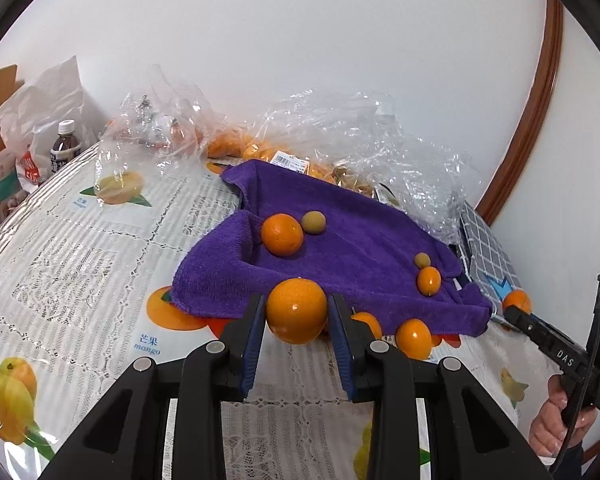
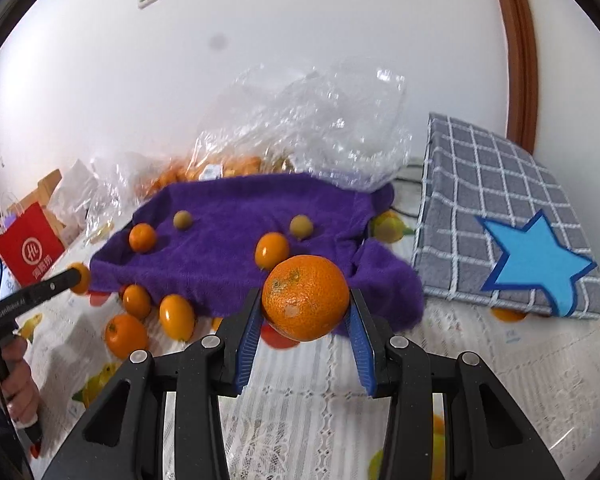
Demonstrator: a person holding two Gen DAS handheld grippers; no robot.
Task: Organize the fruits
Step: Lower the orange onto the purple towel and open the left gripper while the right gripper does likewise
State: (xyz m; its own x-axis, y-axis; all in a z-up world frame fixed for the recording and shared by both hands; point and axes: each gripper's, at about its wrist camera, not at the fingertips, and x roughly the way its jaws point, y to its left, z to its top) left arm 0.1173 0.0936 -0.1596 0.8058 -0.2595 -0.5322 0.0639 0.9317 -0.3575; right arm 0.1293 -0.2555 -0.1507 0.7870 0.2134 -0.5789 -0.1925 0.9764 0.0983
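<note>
The left tongs (image 1: 297,316) are squeezed shut on a smooth orange (image 1: 296,310), with one blue pad on each side of it. The right tongs (image 2: 305,306) are squeezed shut on a bumpy orange (image 2: 305,297) with little pale spots on its skin. Both fruits are held up off the table (image 1: 80,280). Just past both tongs lies a purple towel (image 1: 340,248), all rumpled. On the towel, ahead of the left tongs, sits another orange (image 1: 282,234) with a small greenish-brown round fruit (image 1: 314,222) touching it. Farther to the right on the towel are a little oval orange fruit (image 1: 429,280) and a second small greenish fruit (image 1: 423,260) right next to it. Close to the right of the left tongs, an oval orange fruit (image 1: 413,338) lies on the table by the towel's edge, and another one (image 1: 367,323) peeks out behind the right pad. Behind the towel are crinkly clear plastic bags (image 1: 360,132) with more orange fruit inside. To the right of the right tongs is a grey checked cloth box (image 2: 500,216) with a blue star (image 2: 536,260) on it. The table has a lacy cover with fruit pictures on it. A hand (image 1: 556,420) holds the right tongs' handle.
</note>
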